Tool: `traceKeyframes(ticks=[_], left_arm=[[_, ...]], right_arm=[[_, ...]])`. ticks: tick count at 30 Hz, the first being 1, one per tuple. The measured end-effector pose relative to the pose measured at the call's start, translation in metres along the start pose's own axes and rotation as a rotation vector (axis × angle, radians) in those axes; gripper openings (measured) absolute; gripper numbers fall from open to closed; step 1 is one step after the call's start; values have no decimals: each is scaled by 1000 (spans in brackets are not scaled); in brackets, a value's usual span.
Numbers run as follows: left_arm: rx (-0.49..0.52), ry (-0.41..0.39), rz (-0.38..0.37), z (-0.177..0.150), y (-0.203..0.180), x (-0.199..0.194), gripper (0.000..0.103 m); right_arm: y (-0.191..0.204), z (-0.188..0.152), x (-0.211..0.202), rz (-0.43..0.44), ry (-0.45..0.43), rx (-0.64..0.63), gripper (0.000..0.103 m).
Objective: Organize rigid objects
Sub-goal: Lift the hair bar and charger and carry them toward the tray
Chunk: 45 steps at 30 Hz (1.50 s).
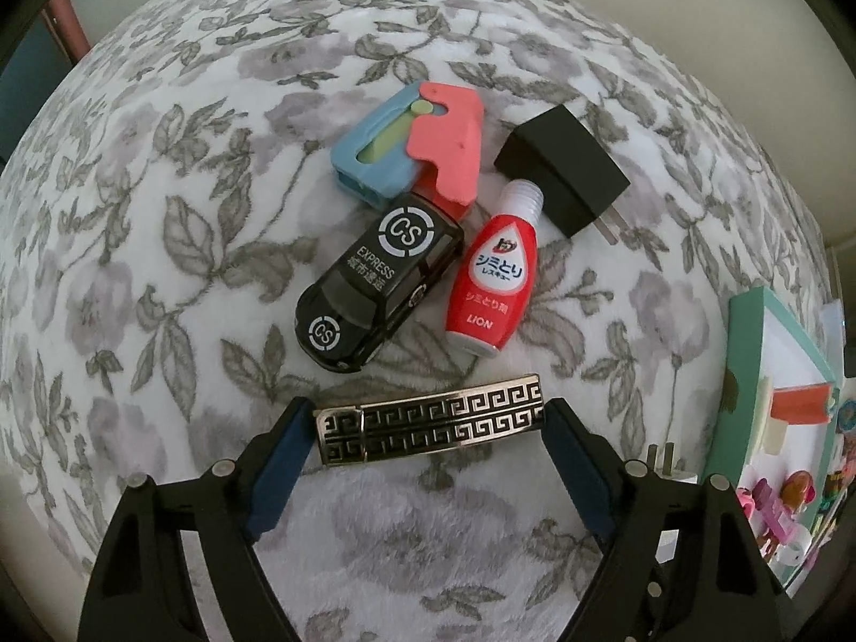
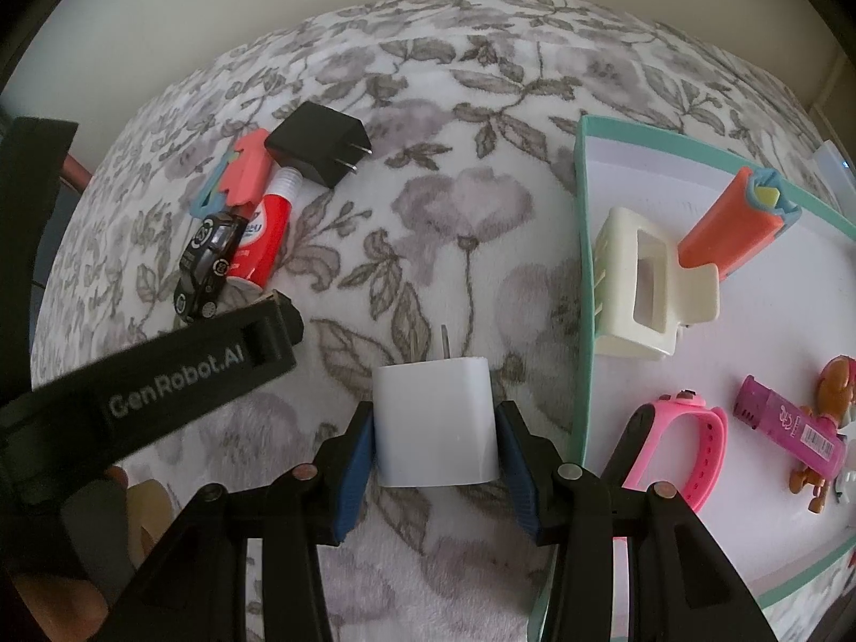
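Both sets of jaws are closed on something: the left gripper pinches a metal hair clip with a key pattern by its two ends, and the right gripper clamps a white charger, prongs pointing away. Just beyond the clip, on the floral blanket, lie a black toy car, a red bottle, a black plug adapter and a pink-and-blue piece. Right of the charger, a teal-rimmed tray holds a cream claw clip, a pink watch and other small things.
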<state>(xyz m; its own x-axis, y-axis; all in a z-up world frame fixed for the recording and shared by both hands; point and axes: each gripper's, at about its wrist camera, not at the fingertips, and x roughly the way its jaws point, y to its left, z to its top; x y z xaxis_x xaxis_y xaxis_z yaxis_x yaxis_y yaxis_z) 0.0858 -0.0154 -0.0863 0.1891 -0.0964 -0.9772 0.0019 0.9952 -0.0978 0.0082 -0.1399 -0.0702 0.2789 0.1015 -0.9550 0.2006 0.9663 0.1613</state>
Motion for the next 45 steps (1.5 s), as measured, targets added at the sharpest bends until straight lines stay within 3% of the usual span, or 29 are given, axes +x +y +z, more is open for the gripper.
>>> traceKeyframes(ticks=[11,27,32,39,45], left_arm=[[-8,-1,-4,-1,0,0,84],[-52,-35,-98,2,5,-22,84],[-66,-77,-135,6,10,-41,84],[-58,-180,-176,7,12,-78,84],[-62,-262,-189,8,8,-104,84]], right_arm=[[0,0,1,0,0,2,48],[-4,3,-6,9,-18,22,47],[-10,7,-19,19,-71,62,46],[-21,12,-56,40,-211,126,46],[-36,15,-96,-20,-355,175,46]])
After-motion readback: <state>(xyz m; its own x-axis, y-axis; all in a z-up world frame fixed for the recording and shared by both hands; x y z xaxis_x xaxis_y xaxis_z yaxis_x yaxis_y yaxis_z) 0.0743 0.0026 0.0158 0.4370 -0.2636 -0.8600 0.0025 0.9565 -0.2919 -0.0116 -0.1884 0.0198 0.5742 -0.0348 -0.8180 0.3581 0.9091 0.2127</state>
